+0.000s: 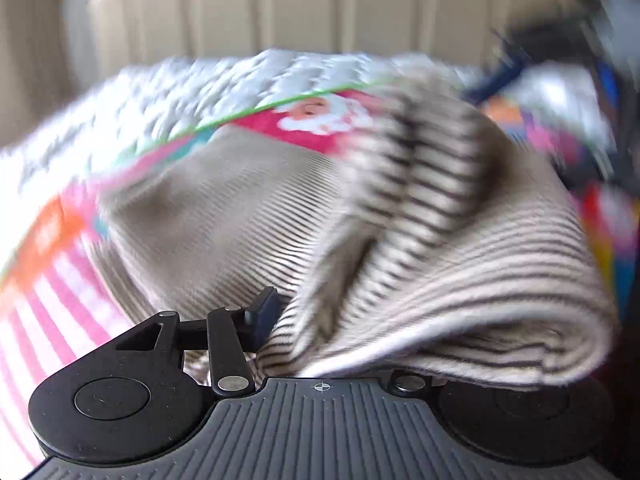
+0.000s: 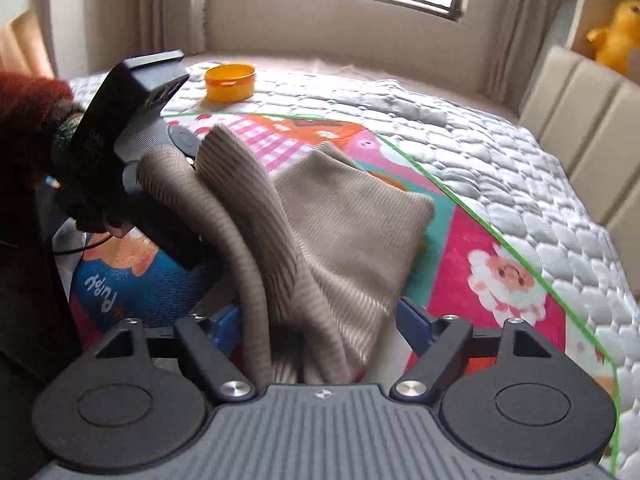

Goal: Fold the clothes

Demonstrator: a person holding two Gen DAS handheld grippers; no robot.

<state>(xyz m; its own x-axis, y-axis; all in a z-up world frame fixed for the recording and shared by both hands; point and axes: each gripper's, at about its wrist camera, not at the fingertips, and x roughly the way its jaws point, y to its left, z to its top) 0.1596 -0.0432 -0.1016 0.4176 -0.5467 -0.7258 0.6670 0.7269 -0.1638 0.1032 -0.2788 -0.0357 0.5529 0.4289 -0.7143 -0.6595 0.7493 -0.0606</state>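
Fabric fills the left wrist view: a beige ribbed sweater (image 1: 248,216), blurred, is bunched up against the left gripper (image 1: 320,344). One dark fingertip (image 1: 266,306) shows at the sweater's left edge; the other is buried under a thick fold, so the jaws look clenched on the sweater. Beyond the sweater lie a bright Santa-print mat (image 1: 320,120) and a white quilted bedspread (image 1: 160,92).

In the right wrist view the sweater (image 2: 352,216) rises off the mat (image 2: 480,248) and drapes down between the blue fingertips (image 2: 412,316) of the right gripper (image 2: 316,328), which stand apart, released. Left of the sweater, the left gripper (image 2: 176,148) sits in a hand (image 2: 80,184) with a rust sleeve (image 2: 28,96). Beyond the sweater, an orange bowl (image 2: 231,82) rests on the bedspread (image 2: 500,152).
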